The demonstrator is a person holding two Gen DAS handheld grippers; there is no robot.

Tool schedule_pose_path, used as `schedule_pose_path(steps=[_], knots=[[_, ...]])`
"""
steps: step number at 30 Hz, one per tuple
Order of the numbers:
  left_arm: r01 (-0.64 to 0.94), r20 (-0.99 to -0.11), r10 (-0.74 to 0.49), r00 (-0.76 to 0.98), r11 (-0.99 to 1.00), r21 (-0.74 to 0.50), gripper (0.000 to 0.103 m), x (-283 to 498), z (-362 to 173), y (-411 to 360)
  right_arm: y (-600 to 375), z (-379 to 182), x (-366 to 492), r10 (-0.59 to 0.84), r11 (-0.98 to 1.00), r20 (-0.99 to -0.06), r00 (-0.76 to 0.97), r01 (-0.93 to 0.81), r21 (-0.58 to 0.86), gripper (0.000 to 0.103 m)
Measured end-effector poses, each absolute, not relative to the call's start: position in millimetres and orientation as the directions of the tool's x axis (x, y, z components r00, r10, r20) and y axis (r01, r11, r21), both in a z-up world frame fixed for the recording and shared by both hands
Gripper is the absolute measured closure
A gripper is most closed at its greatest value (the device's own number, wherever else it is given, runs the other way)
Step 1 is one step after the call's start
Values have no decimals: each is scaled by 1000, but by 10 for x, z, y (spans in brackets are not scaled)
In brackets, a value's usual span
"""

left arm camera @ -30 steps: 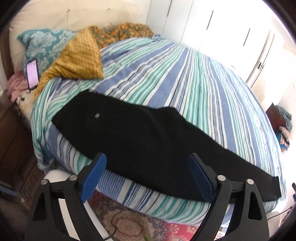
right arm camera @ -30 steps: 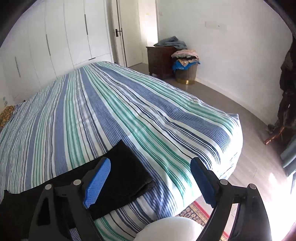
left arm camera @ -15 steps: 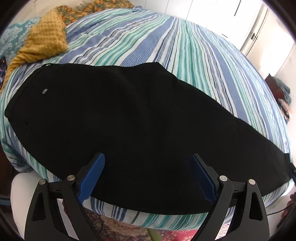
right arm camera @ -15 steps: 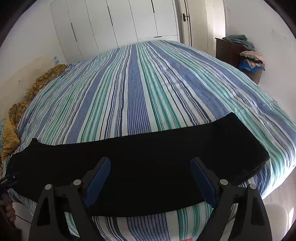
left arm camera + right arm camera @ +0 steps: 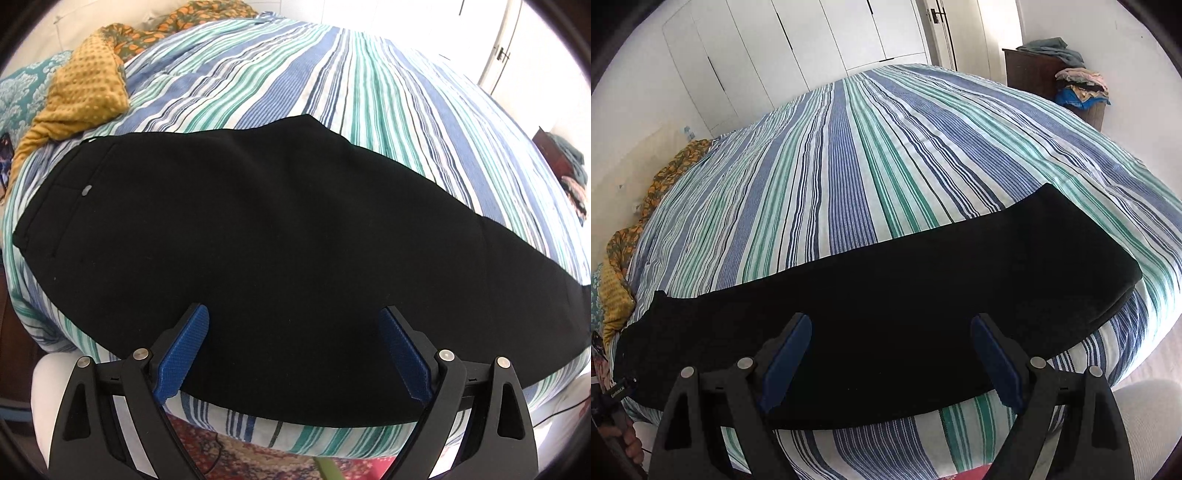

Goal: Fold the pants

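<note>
Along the near edge of the striped bed (image 5: 369,96), stretched crosswise: black pants (image 5: 280,229), long axis running left to right, parallel to the mattress edge, directly ahead of and below both sets of tongs. At the far left, the waistband end, with a small pale button (image 5: 86,190) and a pocket seam showing, just short of a mustard knit blanket (image 5: 85,99) and a teal patterned pillow (image 5: 22,92). Nearest that end: left tongs (image 5: 293,349), wide apart, blue pads empty, hovering over the seat and thigh region without touching cloth. Further right, in the right wrist view, the same pants (image 5: 905,306) narrowing toward the cuffs, which end in a blunt, doubled edge near the bed's right corner. Nearest those cuffs: right tongs (image 5: 892,356), likewise spread wide and holding nothing, poised above the lower-leg stretch.

Already laid leg upon leg, judging by the single tapering outline and the thick cuff edge; flat, smooth, hardly a wrinkle, near edge reaching the mattress rim. Matte, medium-weight fabric by the look of it, likely to drape rather than hold a crease. Probably next: a pinch at cuffs or waistband, then a carry along the long axis to bring one end over the other. Beyond the bed on the right, a dark dresser (image 5: 1034,70) piled with clothes.
</note>
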State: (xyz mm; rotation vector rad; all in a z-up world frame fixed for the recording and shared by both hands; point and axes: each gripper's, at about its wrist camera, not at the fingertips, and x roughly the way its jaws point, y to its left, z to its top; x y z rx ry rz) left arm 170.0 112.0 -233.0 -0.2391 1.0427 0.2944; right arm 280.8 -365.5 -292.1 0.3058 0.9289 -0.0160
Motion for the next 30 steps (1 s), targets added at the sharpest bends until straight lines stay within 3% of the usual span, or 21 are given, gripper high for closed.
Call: schedule_pose_path(steps=[22,30], knots=[[-332,-879,142,456,943,-20,7,1699,-2375,1112,-3695,-2930,2809,121,949,-788,603,163,271,15],[-331,-879,154,450,944,-5,7,1713,-2387,1086,-3849,-2700,3020,202,943,-805,558,112,314,15]])
